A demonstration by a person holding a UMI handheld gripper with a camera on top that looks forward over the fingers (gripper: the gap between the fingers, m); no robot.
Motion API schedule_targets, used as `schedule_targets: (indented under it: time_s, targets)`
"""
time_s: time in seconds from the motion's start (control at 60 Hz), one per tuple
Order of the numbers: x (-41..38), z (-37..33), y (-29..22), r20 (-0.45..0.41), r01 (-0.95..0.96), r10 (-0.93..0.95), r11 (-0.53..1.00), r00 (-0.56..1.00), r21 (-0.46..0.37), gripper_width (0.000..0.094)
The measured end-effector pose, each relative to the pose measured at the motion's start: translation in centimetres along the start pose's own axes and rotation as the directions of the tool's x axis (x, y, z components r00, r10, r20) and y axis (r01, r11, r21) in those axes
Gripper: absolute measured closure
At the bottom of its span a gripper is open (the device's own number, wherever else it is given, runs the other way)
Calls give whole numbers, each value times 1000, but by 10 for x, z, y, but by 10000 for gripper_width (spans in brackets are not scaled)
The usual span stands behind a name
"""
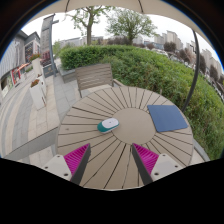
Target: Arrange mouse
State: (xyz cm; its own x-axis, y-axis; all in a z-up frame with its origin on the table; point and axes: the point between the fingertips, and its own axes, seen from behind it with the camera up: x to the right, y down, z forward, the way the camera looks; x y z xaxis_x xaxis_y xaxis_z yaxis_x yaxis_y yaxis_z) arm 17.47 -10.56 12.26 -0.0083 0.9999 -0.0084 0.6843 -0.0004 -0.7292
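1. 2 pink-padded fingers of the tongs (112, 160) stand spread apart with nothing between them, hovering above the near side of the round slatted surface (80, 125).
2. Beyond the tongs, near the middle of the surface, the mouse (108, 125) lies flat, pale on top with a teal edge.
3. To the right of the mouse, well apart from it, rests a blue mouse pad (166, 118).
4. Behind the mouse, a chair (95, 76) stands at the far rim.
5. Judged by looks, the mouse is light, rigid and smooth-shelled, likely slippery; pinching its 2 long flanks at mid-body seems safest.
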Motion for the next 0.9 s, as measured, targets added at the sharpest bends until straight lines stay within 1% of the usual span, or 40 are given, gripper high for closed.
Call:
schedule_targets:
  time_s: [0.2, 0.35, 0.567, 0.817, 0.9]
  targets:
    - [-37, 49, -8, -31, -30, 31, 999, 999, 26, 81]
    - [-46, 92, -9, -53, -64, 67, 996, 996, 57, 82]
    - [-43, 159, -6, -72, -92, 98, 993, 993, 73, 83]
    - [-33, 211, -11, -82, -109, 117, 989, 990, 98, 72]
    - [-27, 222, -21, -110, -87, 100, 990, 989, 115, 81]
